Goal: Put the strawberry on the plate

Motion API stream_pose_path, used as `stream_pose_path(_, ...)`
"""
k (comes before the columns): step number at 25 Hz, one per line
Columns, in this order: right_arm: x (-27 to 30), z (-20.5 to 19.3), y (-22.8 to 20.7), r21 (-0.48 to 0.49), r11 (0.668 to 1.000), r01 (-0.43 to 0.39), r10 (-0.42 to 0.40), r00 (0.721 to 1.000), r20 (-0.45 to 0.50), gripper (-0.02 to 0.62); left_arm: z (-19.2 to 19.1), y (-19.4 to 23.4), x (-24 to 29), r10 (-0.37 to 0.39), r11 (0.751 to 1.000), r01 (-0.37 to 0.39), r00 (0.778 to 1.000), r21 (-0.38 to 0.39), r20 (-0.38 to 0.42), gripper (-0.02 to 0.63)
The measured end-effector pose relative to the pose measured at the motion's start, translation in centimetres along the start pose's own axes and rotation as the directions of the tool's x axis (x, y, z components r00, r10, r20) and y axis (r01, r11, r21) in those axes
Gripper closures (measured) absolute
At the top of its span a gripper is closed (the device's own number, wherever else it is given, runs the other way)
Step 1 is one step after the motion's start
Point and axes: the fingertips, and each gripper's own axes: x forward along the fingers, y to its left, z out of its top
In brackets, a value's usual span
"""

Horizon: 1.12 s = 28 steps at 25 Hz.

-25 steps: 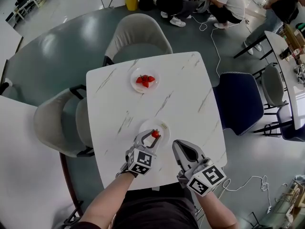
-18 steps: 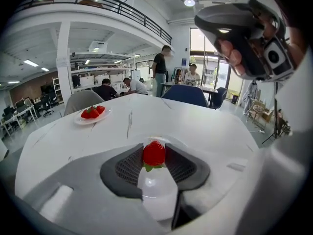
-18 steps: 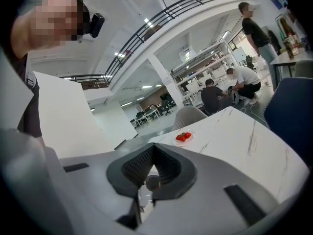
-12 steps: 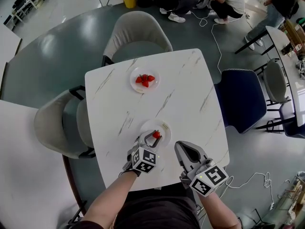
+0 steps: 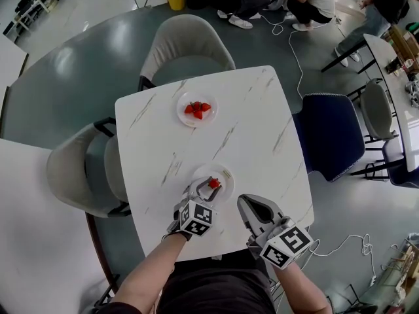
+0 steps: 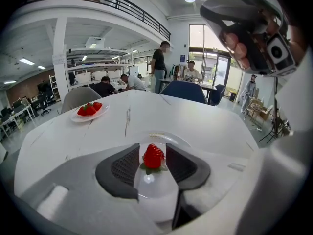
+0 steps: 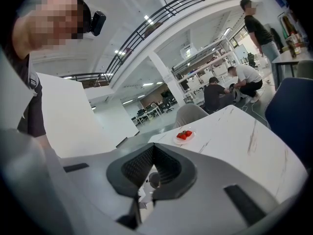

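Note:
A red strawberry (image 5: pixel 213 183) (image 6: pixel 153 156) stands upright, leaves down, on the small white near plate (image 5: pixel 223 171) (image 6: pixel 182 141). My left gripper (image 5: pixel 209 187) (image 6: pixel 152 150) reaches over the plate's near rim. Its dark pads (image 6: pixel 122 166) flank the berry with thin slivers of plate showing on both sides, so it is open by little more than the berry's width. My right gripper (image 5: pixel 245 202) (image 7: pixel 153 147) hovers over the table's front edge to the right of the plate. It is shut and holds nothing.
A second white plate (image 5: pixel 188 117) (image 6: pixel 77 117) (image 7: pixel 185 140) with three strawberries (image 5: pixel 198 108) sits at the far side of the white marble table (image 5: pixel 255 129). Grey chairs (image 5: pixel 186 48) stand at the far and left sides, and a blue chair (image 5: pixel 330 136) at the right. People sit on the floor beyond.
The left gripper has stayed over the near plate with the strawberry between its jaws, barely shifting. The right gripper has hardly moved.

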Motion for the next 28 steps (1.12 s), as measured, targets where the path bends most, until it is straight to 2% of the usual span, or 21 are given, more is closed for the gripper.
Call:
stream_pose_path(7, -0.1, -0.2, 0.4, -0.011, 1.0, 0.003, -0.003, 0.999, -0.037, 0.592, 2.2, -1.0, -3.2, -0.015, 1.0, 0.016, 0.999, -0.019, 0.047, 0.46)
stream_pose_path(14, -0.7, 1.1, 1.0, -0.059, 0.997, 0.04, -0.043, 0.998, -0.041, 0.592, 7.0, -2.8, -7.9, -0.031, 0.999, 0.037, 0.984, -0.028, 0.176, 0.462)
stream_pose_path(17, -1.1, 2.3, 2.1, -0.07, 0.997, 0.034, -0.036, 0.999, -0.026, 0.592, 8.7, -3.6, -10.1, -0.036, 0.997, 0.051, 0.976, -0.066, 0.213, 0.462)
stream_pose_path(26, -2.1, 6.4, 5.2, -0.136, 0.991, 0.015, -0.012, 1.0, 0.027, 0.592, 15.3, -3.0, -17.2, 0.063, 0.985, -0.001, 0.935, -0.175, 0.348, 0.464)
stream_pose_path(27, -2.3, 6.7, 5.6, -0.142, 0.99, 0.012, -0.008, 0.999, 0.033, 0.594, 15.9, -3.0, -17.9, 0.081, 0.981, -0.009, 0.929, -0.195, 0.362, 0.538)
stream_pose_path(28, -2.5, 7.1, 5.9, -0.147, 0.989, 0.011, -0.006, 0.999, 0.039, 0.592, 16.6, -3.0, -18.6, 0.094, 0.978, -0.016, 0.922, -0.207, 0.376, 0.57)
